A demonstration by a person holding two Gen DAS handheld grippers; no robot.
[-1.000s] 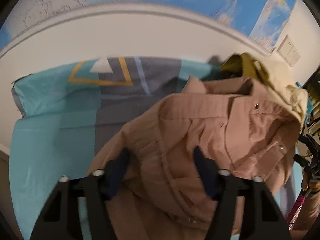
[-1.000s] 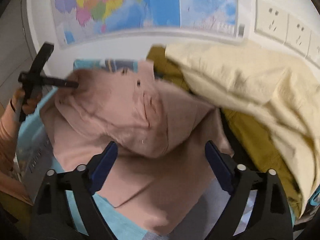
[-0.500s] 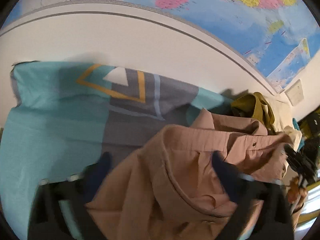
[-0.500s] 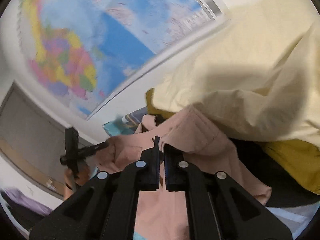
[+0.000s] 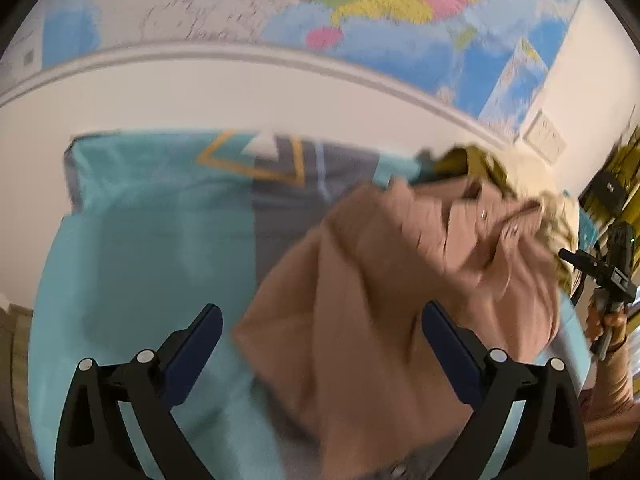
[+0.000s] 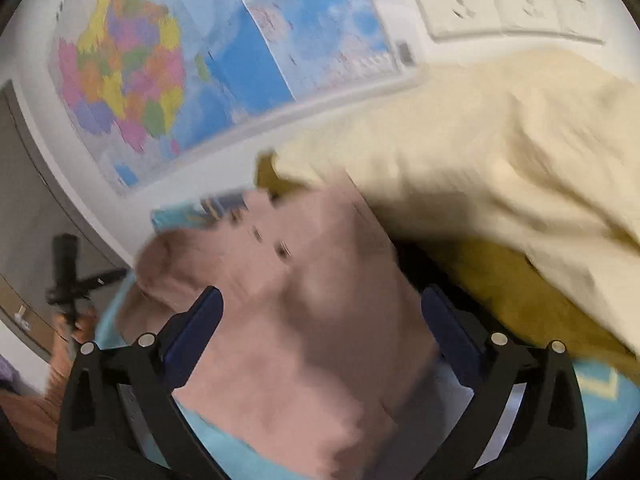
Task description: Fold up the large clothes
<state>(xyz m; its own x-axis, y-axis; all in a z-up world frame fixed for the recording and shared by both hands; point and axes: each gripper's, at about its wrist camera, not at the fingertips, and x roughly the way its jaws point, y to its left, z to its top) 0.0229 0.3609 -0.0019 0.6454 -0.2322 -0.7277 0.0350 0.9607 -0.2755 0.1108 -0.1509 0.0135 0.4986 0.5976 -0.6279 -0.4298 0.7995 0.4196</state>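
A tan-pink snap-button jacket point(image 5: 400, 288) lies rumpled on the teal and grey bedsheet point(image 5: 152, 248). My left gripper point(image 5: 320, 340) is open above the jacket's near edge, its blue-padded fingers point(image 5: 192, 344) apart on either side of the cloth. The jacket also shows in the right wrist view point(image 6: 304, 312). My right gripper point(image 6: 320, 328) is open over it, holding nothing. Each gripper is seen from the other's camera: the right one point(image 5: 608, 272) at the far right, the left one point(image 6: 68, 276) at the far left.
A pale yellow garment point(image 6: 500, 184) and a mustard one point(image 6: 512, 292) are piled against the jacket's far side. A white wall with a coloured map point(image 5: 360, 12) runs behind the bed. Wall sockets point(image 6: 500, 0) sit above the pile.
My right gripper was open, was shut half a second ago, and has opened again. The jacket has shifted and crumpled toward the right. Both views are blurred by motion.
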